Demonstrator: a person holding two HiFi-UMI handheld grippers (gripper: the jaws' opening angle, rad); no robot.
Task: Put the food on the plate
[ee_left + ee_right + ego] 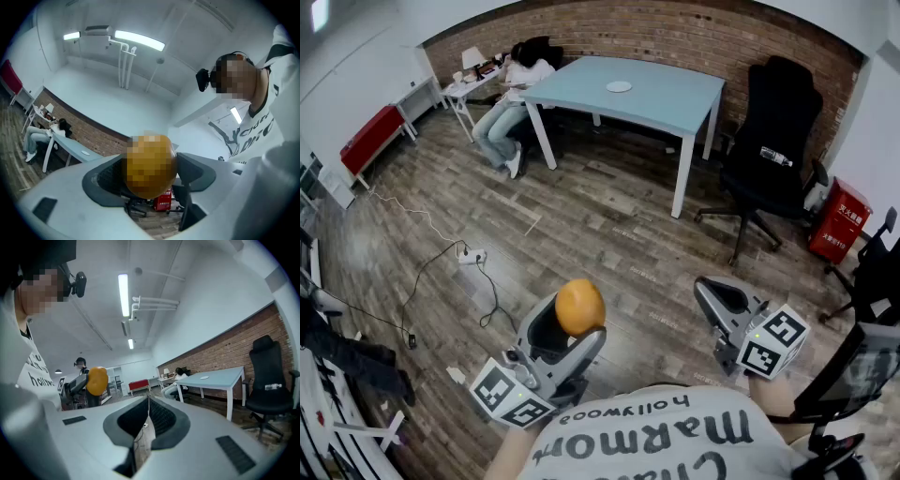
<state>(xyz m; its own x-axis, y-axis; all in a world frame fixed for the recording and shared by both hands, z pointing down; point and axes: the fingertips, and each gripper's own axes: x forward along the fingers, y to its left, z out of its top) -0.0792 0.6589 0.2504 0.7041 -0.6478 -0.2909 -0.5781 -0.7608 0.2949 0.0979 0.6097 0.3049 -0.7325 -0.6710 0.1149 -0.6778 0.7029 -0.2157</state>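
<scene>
A round orange fruit (pixel 580 307) sits between the jaws of my left gripper (pixel 572 323), held up in the air above the wooden floor, close to my chest. In the left gripper view the orange fruit (pixel 150 164) fills the gap, with both pads pressed on its sides. My right gripper (pixel 719 298) hangs to the right at the same height, shut with nothing in it; its jaws meet in the right gripper view (pixel 149 401). A small white plate (pixel 619 86) lies on the light blue table (pixel 666 103) far ahead across the room.
A black office chair (pixel 769 150) stands right of the table, with a red box (pixel 839 220) beyond it. A person (pixel 511 103) sits at a far-left desk. A power strip with cables (pixel 472 255) lies on the floor at left.
</scene>
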